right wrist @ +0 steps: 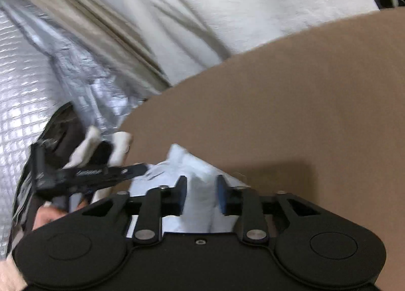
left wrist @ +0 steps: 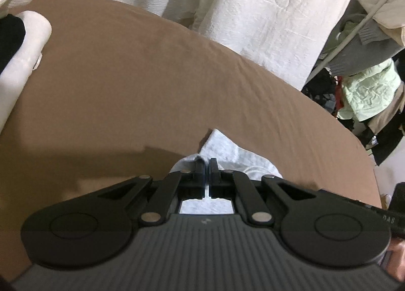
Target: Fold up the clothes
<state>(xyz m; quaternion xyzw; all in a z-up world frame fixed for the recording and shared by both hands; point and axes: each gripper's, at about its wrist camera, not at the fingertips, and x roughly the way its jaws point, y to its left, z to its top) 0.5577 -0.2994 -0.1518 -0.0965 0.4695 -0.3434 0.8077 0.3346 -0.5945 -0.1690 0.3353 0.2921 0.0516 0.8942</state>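
a white garment is lying bunched near the front edge of a surface spread with a brown sheet, and both grippers are working on it. the left gripper is clenched tight, its two black fingers pressed together with barely a slit showing between them, and a thin fold of the white cloth is lying around and under the tips; whether cloth is actually pinched in that slit cannot be told from this view. seen from the right wrist, the left gripper is reaching in from the left edge of the sheet, held by a hand in a white glove.

the right gripper is standing part-open, its blue-faced pads set on either side of a raised ridge of the white garment; the cloth is filling the gap between them, though the blur leaves it unclear whether the pads are pressing on it.

beyond the far edge of the brown sheet, a pale hanging cloth is draping down, and a silvery quilted sheet is showing off the left edge. a rolled white item is resting at the sheet's far left edge, and a heap of mixed clothing is piled off its right edge.
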